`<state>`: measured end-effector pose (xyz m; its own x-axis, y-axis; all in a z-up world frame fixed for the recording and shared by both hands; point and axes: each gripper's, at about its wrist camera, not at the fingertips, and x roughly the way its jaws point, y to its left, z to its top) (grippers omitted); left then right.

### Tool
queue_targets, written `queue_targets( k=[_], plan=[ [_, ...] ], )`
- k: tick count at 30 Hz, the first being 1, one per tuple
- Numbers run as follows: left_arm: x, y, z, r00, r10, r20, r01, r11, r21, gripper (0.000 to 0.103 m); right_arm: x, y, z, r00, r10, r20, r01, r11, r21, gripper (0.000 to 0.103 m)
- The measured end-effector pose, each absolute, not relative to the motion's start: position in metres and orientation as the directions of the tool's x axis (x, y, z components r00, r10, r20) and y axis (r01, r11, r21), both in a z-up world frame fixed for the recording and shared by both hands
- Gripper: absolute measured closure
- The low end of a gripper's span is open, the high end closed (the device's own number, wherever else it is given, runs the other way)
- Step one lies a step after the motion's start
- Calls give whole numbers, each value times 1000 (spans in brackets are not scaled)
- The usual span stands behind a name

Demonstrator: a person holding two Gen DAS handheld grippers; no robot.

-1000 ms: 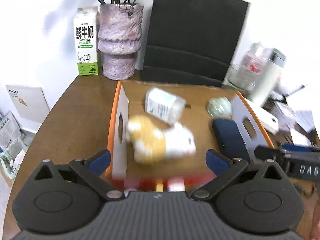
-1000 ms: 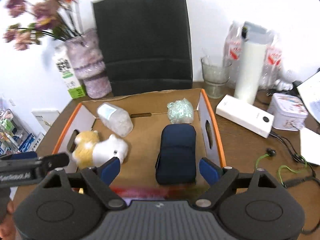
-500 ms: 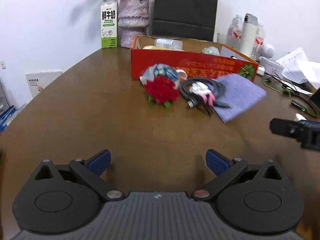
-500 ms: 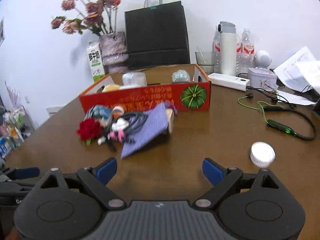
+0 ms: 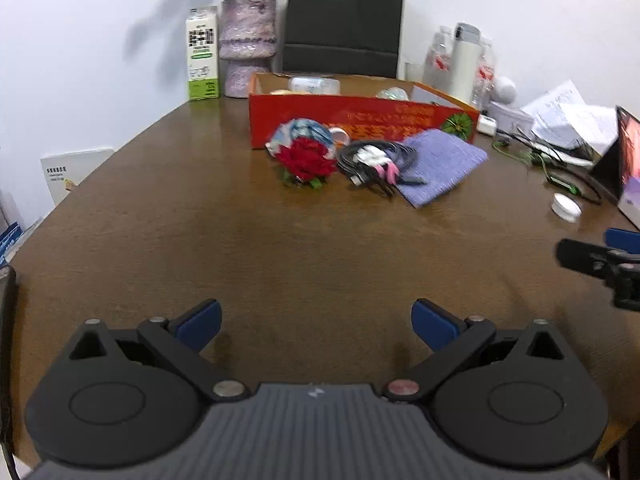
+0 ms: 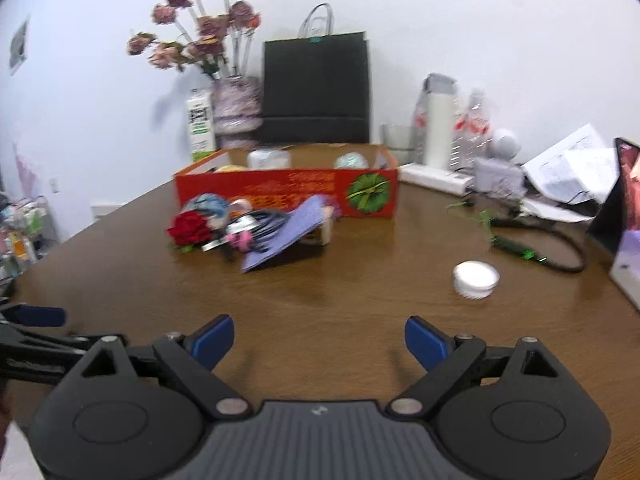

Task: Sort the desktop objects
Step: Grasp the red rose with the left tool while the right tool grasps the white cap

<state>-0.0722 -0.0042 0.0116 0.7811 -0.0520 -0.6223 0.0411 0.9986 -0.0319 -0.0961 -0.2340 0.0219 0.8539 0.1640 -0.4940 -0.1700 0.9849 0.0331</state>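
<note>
A red cardboard box [image 5: 360,126] [image 6: 288,196] stands at the far middle of the brown table, with a white bottle [image 5: 316,85] and other items inside. In front of it lie a red rose [image 5: 306,158] [image 6: 190,228], a coil of black cable [image 5: 374,162] [image 6: 256,226] and a purple cloth [image 5: 440,164] [image 6: 288,232]. A white round lid [image 6: 476,275] [image 5: 566,208] lies to the right. My left gripper [image 5: 316,322] and right gripper [image 6: 318,338] are open and empty, low over the near table, far from the objects.
A milk carton [image 5: 203,60], a vase of dried flowers [image 5: 248,48] and a black paper bag [image 5: 344,20] stand behind the box. Bottles, a white thermos [image 6: 438,120], papers [image 6: 572,172], a green-and-black cable [image 6: 532,248] and a laptop edge [image 6: 624,208] crowd the right side.
Both grippers have pulled back and down from over the box to low over the near table. The box and the objects have not moved.
</note>
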Motion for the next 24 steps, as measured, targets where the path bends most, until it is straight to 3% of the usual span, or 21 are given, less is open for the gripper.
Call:
queue_targets(
  k=[6, 10, 12, 14, 17, 18, 21, 23, 24],
  plan=[
    [-34, 3, 24, 827, 1, -562, 21, 999, 33, 0, -58, -269, 16, 845, 26, -535, -39, 999, -14, 15],
    [-2, 0, 34, 867, -36, -497, 74, 996, 57, 1, -27, -298, 14, 826, -44, -562, 44, 999, -13, 16],
    [18, -7, 35, 868, -37, -495, 88, 993, 79, 4, -8, -309, 10, 812, -72, -579, 86, 996, -4, 17],
    [38, -13, 34, 863, -18, -505, 88, 989, 115, 15, 10, -317, 5, 800, -85, -594, 108, 994, 2, 19],
    [62, -16, 29, 847, -26, -530, 100, 989, 111, 16, 34, -325, -2, 773, -87, -628, 114, 993, 3, 39],
    [70, -15, 27, 840, -35, -542, 102, 990, 95, 16, 40, -326, -4, 768, -80, -636, 111, 994, 9, 50],
    [90, -11, 18, 805, -76, -589, 120, 992, 36, 21, 47, -318, -6, 774, -61, -630, 80, 997, 1, 62],
    [97, -14, 12, 786, -81, -613, 128, 991, 33, 43, 49, -304, -8, 783, -21, -622, 17, 1000, -13, 64],
    [98, -16, 9, 781, -83, -619, 142, 989, 47, 45, 50, -296, -9, 787, 3, -618, -18, 1000, -19, 64]
  ],
)
